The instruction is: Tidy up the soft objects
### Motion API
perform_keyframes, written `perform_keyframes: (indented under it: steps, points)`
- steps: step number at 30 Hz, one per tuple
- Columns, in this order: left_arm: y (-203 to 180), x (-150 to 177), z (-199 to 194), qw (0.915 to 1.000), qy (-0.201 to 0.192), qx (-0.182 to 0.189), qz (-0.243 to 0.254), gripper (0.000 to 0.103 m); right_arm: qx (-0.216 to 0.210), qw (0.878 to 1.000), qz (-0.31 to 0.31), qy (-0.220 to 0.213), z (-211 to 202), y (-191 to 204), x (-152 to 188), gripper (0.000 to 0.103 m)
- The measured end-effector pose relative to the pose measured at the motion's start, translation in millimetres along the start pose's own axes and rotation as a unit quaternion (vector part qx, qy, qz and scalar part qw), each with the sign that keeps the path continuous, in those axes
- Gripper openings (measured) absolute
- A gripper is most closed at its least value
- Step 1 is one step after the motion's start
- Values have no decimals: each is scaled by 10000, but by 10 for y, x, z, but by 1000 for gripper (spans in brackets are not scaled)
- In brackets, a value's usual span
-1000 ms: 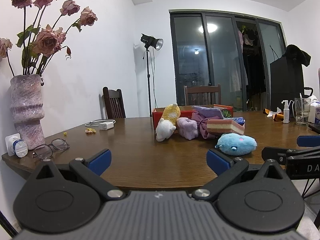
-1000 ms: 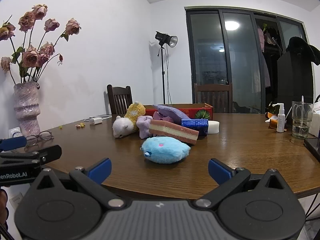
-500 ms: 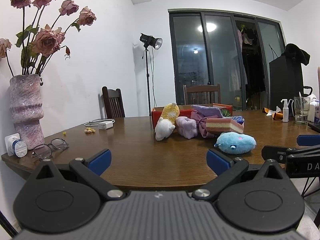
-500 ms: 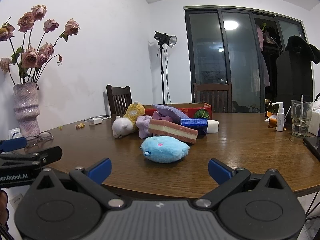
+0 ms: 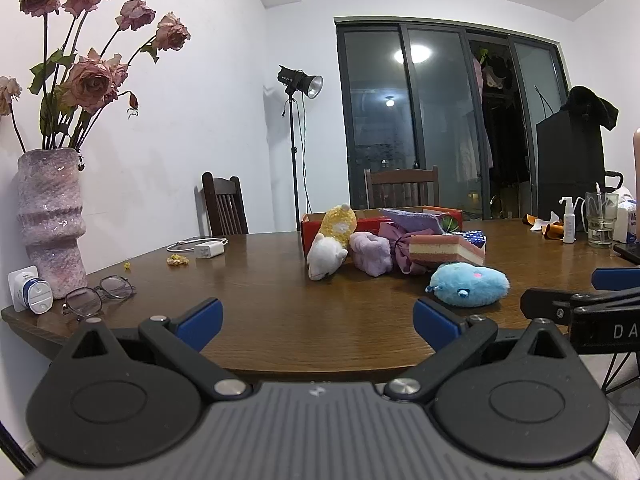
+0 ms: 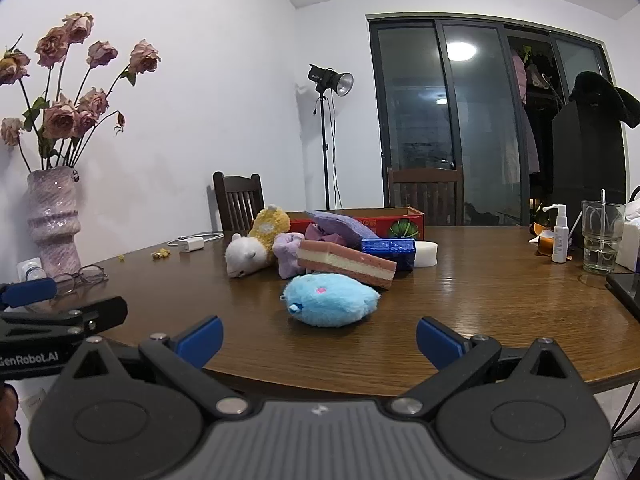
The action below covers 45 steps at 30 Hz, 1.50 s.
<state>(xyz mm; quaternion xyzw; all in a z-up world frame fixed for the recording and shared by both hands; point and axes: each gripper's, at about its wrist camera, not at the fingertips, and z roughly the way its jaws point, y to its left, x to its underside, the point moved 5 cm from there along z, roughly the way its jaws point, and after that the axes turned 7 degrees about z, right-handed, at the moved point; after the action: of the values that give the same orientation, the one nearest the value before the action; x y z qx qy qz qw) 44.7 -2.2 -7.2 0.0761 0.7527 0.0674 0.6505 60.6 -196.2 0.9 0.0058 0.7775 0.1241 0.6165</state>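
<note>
A heap of soft toys lies mid-table in front of a red box (image 5: pixel 316 227) (image 6: pixel 400 220). Nearest is a blue plush (image 5: pixel 468 283) (image 6: pixel 330 299); behind it lie a pink-and-cream layered sponge (image 5: pixel 446 249) (image 6: pixel 346 263), a purple plush (image 5: pixel 370 253), a white and yellow plush (image 5: pixel 326 258) (image 6: pixel 246 254), a purple cloth (image 6: pixel 340 226), a blue glittery block (image 6: pixel 388 250) and a white round sponge (image 6: pixel 425 253). My left gripper (image 5: pixel 318 318) is open at the near table edge, empty. My right gripper (image 6: pixel 320 332) is open too, just short of the blue plush.
At the left stand a vase of dried roses (image 5: pixel 50 224), glasses (image 5: pixel 98 294) and a charger with cable (image 5: pixel 206 248). A glass (image 6: pixel 602 236), a spray bottle (image 6: pixel 560 236) and a dark device (image 6: pixel 624 286) sit at the right. Chairs (image 5: pixel 222 208) stand behind the table.
Both grippers have barely shifted; the toys have not moved and both stay open.
</note>
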Motion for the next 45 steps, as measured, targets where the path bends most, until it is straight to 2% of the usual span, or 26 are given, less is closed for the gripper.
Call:
perform_keyframes:
  steps: [15, 18, 26, 29, 32, 35, 36, 38, 39, 42, 45]
  points:
    - [-41, 1, 15, 10000, -9, -4, 88, 103, 1, 10000, 77, -1, 23, -11, -9, 103]
    - [-32, -47, 63, 9999, 25, 114, 29, 103, 50, 9999, 104, -19, 61, -37, -34, 103]
    - [-48, -105, 411, 9974, 515, 464, -219, 103, 189, 9987, 456, -123, 243, -267, -193, 103]
    - [-48, -210, 616, 9953, 649, 612, -385, 103, -44, 9974, 726, 4, 408, -394, -297, 103]
    - [-72, -375, 872, 9910, 718, 842, -749, 103, -565, 9916, 1143, 215, 645, -545, -485, 103]
    - [-157, -583, 1132, 9860, 603, 1163, -1032, 101, -684, 9897, 1187, 411, 938, -680, -741, 103]
    - [-201, -649, 1234, 9839, 620, 1249, -1117, 97, -651, 9897, 1185, 477, 1047, -726, -818, 103]
    - [-308, -739, 1498, 9770, 904, 1437, -1288, 82, -714, 9875, 1237, 665, 1337, -828, -975, 99]
    - [-365, -763, 1638, 9723, 1063, 1565, -1373, 71, -817, 9852, 1274, 800, 1497, -874, -1030, 94]
    - [-541, -760, 1979, 9621, 1363, 1807, -1519, 63, -1005, 9742, 1534, 1315, 2008, -1016, -1094, 81]
    - [-659, -654, 2208, 9487, 1720, 2066, -1665, 50, -1029, 9612, 1768, 1850, 2403, -1115, -985, 66]
